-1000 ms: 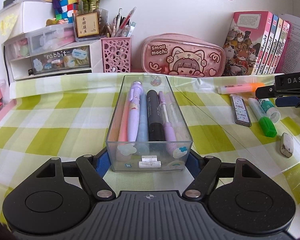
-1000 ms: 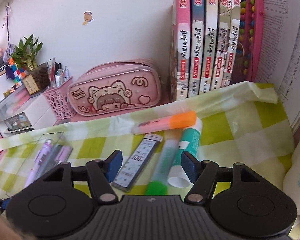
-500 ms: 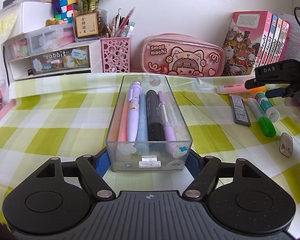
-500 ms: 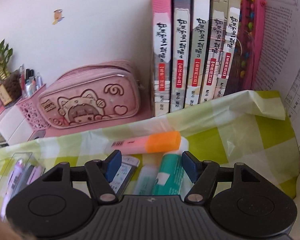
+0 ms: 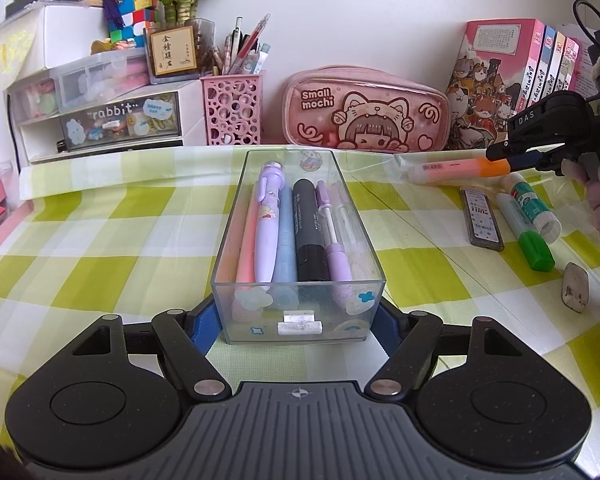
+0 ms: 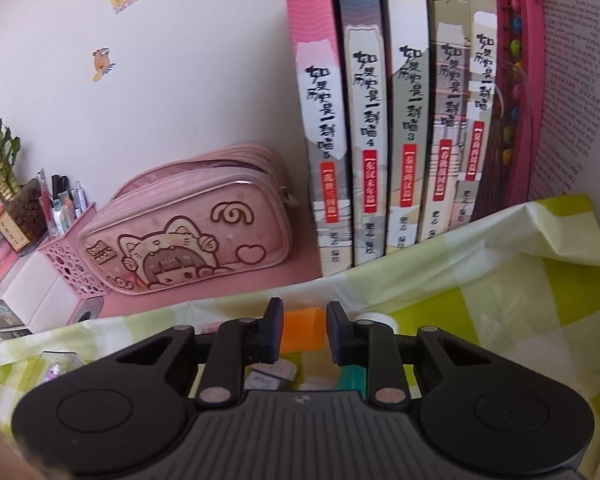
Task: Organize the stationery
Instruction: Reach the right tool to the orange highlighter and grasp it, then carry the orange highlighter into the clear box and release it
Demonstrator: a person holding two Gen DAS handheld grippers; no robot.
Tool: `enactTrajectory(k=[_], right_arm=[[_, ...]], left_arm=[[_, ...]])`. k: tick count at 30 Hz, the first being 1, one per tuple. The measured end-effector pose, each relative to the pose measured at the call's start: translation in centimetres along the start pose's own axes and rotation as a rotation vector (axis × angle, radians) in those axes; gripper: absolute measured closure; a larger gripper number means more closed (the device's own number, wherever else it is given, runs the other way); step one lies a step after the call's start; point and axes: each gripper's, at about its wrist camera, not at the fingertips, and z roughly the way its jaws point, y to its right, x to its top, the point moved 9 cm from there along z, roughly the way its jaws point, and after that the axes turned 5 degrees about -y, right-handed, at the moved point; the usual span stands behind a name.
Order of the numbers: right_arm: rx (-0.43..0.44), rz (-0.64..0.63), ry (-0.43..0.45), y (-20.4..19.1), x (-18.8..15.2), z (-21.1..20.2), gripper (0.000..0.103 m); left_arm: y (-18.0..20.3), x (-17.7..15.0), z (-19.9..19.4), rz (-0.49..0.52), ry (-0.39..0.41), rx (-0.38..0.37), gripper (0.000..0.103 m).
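Observation:
A clear plastic box (image 5: 298, 320) holding several pens sits on the checked cloth. My left gripper (image 5: 298, 322) is closed on the box's near end, a finger on each side. My right gripper (image 6: 302, 330) has its jaws narrowed around the orange cap of a pink highlighter (image 6: 302, 328); it also shows in the left wrist view (image 5: 512, 158) at the highlighter's (image 5: 452, 170) right end. A lead refill case (image 5: 480, 218), a green-capped marker (image 5: 526, 230), a glue stick (image 5: 534, 208) and an eraser (image 5: 575, 287) lie to the right.
A pink pencil case (image 5: 364, 114), a pink pen cup (image 5: 233, 110) and a drawer unit (image 5: 100, 120) stand along the back wall. A row of books (image 6: 392, 120) and a pink abacus (image 6: 518, 80) stand behind the highlighter.
My right gripper moved forward and down over the highlighter and narrowed its jaws around the orange cap. The left gripper and box have not moved.

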Motion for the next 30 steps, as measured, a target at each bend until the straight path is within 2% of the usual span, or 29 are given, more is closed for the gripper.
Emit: enactTrajectory(k=[6, 16, 26, 27, 29, 30], right_arm=[[0.065, -0.014, -0.025, -2.1, -0.6, -0.9, 0.082], [0.190, -0.071, -0.117, -6.6, -4.1, -1.7, 0.086], [0.270, -0.089, -0.201, -8.9, -6.7, -1.6, 0.087], [0.280, -0.093, -0.212, -9.1, -7.1, -1.7, 0.088], [0.305, -0.090, -0.237, -9.5, -7.8, -1.7, 0.097], [0.316, -0.086, -0.245, -9.7, -8.1, -1.8, 0.097]], left_arm=[[0.0, 0.0, 0.0, 0.000, 0.000, 0.000, 0.029], [0.0, 0.0, 0.0, -0.002, 0.001, -0.002, 0.029], [0.0, 0.0, -0.1, -0.005, 0.002, -0.005, 0.029], [0.0, 0.0, -0.1, -0.005, 0.002, -0.006, 0.029], [0.0, 0.0, -0.1, -0.006, 0.002, -0.006, 0.029], [0.0, 0.0, -0.1, -0.006, 0.002, -0.006, 0.029]])
